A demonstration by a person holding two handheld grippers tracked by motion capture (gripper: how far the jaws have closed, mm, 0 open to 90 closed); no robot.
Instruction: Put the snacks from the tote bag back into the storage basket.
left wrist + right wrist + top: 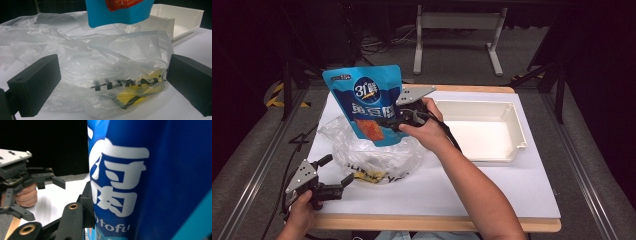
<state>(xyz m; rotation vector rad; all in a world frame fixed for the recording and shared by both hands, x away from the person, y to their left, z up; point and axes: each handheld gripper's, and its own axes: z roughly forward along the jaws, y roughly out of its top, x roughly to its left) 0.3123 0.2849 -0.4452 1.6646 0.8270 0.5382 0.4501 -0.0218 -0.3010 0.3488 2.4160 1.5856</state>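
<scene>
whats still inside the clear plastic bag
Through the clear plastic bag a yellow item with black markings shows at the bottom; wrinkled film hides what else it may hold.

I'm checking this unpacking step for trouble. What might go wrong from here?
The right tongs pinch the blue snack pouch by one edge, so it might swing or slip. Its bottom hangs just above the clear plastic bag, which the open left tongs aren't holding, so the bag may snag and lift.

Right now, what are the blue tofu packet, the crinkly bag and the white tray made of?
The blue tofu snack pouch looks like glossy printed plastic film, smooth with light sheen. The clear shopping bag seems thin, see-through plastic, wrinkled all over. The white tray looks like hard, matte plastic with stiff straight walls.
</scene>
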